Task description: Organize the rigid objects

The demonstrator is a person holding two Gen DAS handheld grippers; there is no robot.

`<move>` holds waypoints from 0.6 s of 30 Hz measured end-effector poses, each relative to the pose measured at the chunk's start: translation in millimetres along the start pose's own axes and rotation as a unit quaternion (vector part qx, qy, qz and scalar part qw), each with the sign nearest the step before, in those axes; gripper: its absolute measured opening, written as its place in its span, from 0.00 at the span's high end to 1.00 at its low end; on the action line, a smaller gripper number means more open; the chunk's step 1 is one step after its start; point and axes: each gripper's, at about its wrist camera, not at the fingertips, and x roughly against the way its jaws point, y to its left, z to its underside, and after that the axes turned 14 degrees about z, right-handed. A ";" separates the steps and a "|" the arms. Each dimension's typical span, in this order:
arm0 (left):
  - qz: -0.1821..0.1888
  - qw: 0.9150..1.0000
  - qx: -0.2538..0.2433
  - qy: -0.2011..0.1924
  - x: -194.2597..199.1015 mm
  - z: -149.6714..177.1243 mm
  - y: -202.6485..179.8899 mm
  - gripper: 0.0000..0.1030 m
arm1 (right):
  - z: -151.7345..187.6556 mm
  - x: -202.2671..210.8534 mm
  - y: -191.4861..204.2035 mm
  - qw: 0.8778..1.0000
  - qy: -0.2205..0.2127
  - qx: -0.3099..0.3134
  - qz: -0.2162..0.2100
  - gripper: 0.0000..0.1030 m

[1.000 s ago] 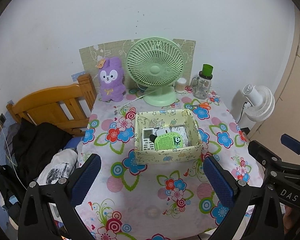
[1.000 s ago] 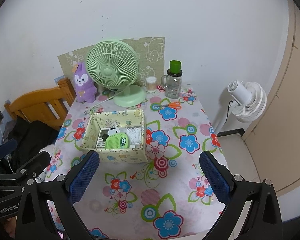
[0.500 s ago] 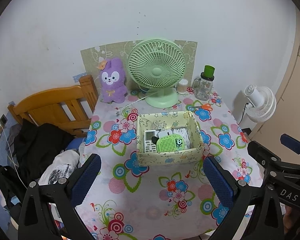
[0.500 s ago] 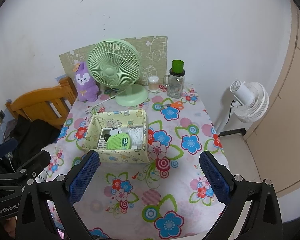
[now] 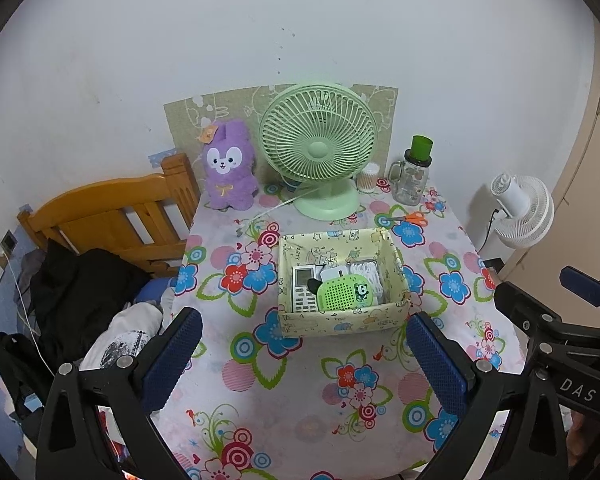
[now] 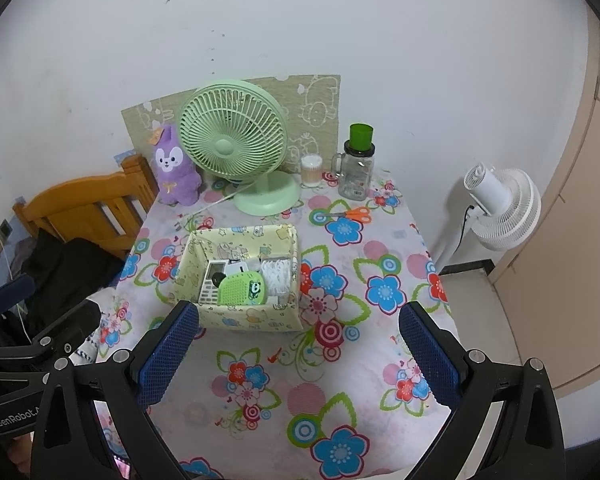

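While both my left gripper (image 5: 302, 350) and right gripper (image 6: 296, 346) hang wide open and empty, the yellow box (image 5: 340, 320) sits mid-frame with the green speaker (image 5: 342, 292) uppermost, so I should descend straight, clearing its near wall.

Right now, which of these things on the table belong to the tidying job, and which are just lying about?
Part of the job:
- patterned box
- green speaker, calculator and white bits inside it
- orange scissors, possibly, still out on the cloth
- both tongs, left and right, open and empty

Just lying about:
- green fan
- purple plush rabbit
- glass jar with green lid
- cotton swab tub
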 end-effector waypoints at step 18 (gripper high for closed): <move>0.005 1.000 0.001 -0.002 1.4 -5.3 1.5 0.00 | -4.9 1.5 -1.2 1.000 0.000 -0.003 -0.006 0.02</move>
